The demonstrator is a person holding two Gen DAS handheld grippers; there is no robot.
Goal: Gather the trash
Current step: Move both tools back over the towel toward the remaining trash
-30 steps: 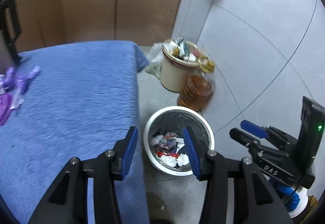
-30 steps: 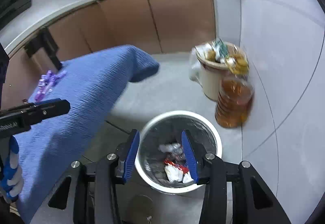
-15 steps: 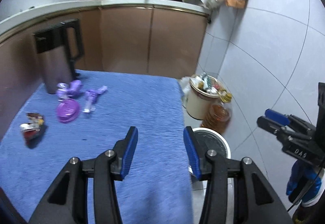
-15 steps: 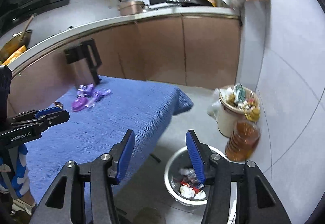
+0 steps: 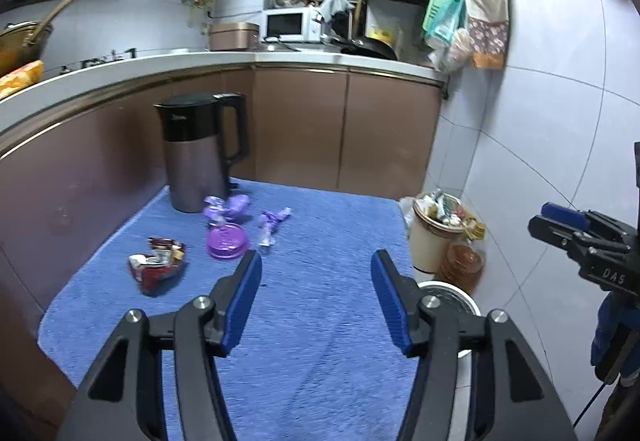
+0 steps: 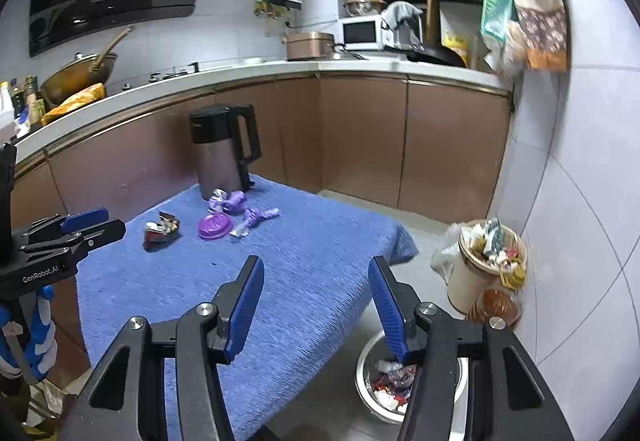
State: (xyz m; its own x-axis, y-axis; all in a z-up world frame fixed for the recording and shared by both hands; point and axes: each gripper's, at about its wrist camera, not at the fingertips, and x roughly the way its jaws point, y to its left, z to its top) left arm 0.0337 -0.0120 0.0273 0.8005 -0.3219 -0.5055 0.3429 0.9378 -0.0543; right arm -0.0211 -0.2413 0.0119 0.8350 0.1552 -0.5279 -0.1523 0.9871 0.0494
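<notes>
Hovering over the blue-covered bench (image 5: 320,321), the left gripper (image 5: 316,299) is holding its jaws spread, nothing between them. The right gripper (image 6: 316,301) is likewise gaping, empty, above the bench's edge and the metal bin (image 6: 370,361) on the floor at 5 o'clock. Farther off, at 10 o'clock, a red wrapper (image 5: 156,265), purple lid (image 5: 227,241) and purple scraps (image 5: 228,207) are lying before the kettle (image 5: 198,153).

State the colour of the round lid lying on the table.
Purple: the round lid on the blue cloth shows best in the left wrist view.
</notes>
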